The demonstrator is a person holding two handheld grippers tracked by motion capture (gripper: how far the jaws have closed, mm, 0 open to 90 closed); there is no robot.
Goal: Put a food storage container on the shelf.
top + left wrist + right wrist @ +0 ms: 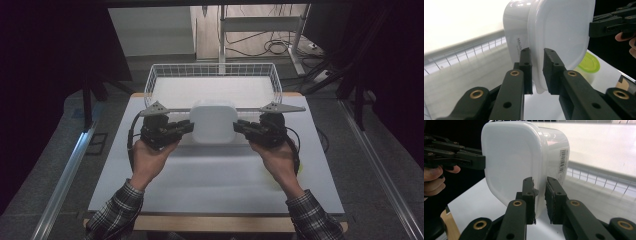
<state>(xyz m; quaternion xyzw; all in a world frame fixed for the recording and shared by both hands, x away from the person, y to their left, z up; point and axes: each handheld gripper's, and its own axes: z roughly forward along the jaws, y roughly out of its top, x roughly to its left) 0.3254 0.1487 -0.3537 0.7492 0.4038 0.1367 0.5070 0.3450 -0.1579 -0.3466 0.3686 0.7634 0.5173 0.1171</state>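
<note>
In the high view, a white plastic container (213, 122) with its lid on is held above the white worktop (215, 175), just in front of the wire basket (159, 70) that stands at the far edge. The left hand-held gripper (189, 127) grips it at its left side and the right hand-held gripper (238, 126) at its right side. The basket looks empty, though its bright white floor washes out any detail. The container's walls are opaque, so what is inside cannot be told.

In the left gripper view, the left hand-held gripper's two black jaws are clamped on the edge of the container's translucent lid (560, 37), with the rim pinched between the pads. The container's body (515, 32) carries small printed lettering too small to read. Behind it, a small round tub with a yellow-green lid (587, 63) sits on the worktop, half hidden by the container. The other gripper's jaws reach in from the upper right corner, where they meet the lid's far edge.

In the right gripper view, the right hand-held gripper's jaws are closed on the opposite rim of the container (509, 162). A barcode label (562, 161) runs down the side wall. The left hand-held gripper (482, 161) grips the far edge, and the hand (434, 180) holding it is cut off by the frame.
</note>
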